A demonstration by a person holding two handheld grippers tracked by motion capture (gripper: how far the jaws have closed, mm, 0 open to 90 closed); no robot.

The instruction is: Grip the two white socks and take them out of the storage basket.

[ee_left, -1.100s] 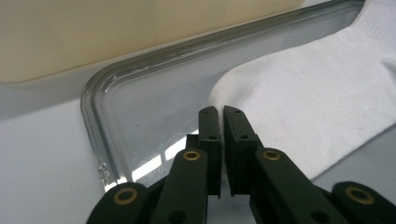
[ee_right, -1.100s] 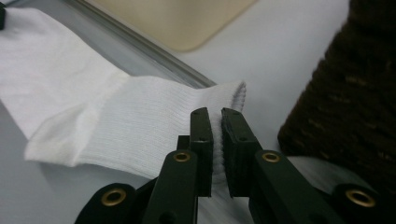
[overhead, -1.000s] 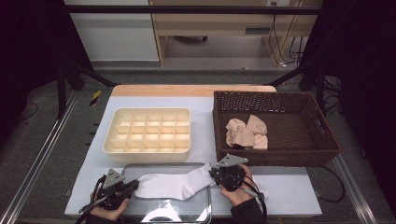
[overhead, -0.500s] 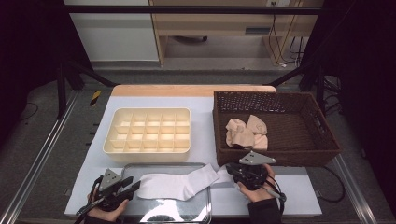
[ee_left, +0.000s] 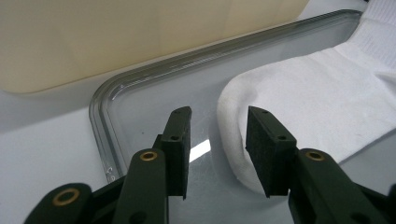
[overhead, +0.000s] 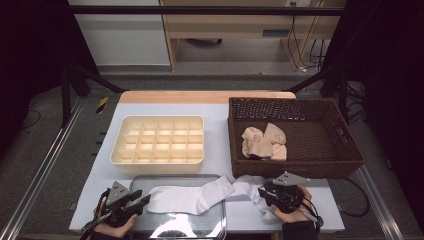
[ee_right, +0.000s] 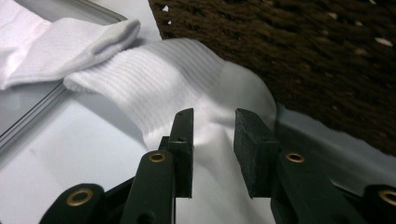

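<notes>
Since the earlier frame the right tool (overhead: 270, 194) has slid toward the lower right of the high view, off the cuffs, while the left tool (overhead: 141, 201) kept its place; both tools' jaws have just been opening and now stand partly open, nothing pinched. Two white socks lie end to end, long axis left to right: one sock (overhead: 190, 197) on the metal tray (overhead: 220, 227) at lower centre, toe just ahead of the left tool, and the second sock (overhead: 247, 187) on the surface (overhead: 220, 120) below the wicker basket (overhead: 350, 165). The left gripper view shows the toe (ee_left: 243, 107) behind the right-hand jaw, untouched; the right gripper view shows ribbed cuff (ee_right: 154, 84) beyond its jaws.
</notes>
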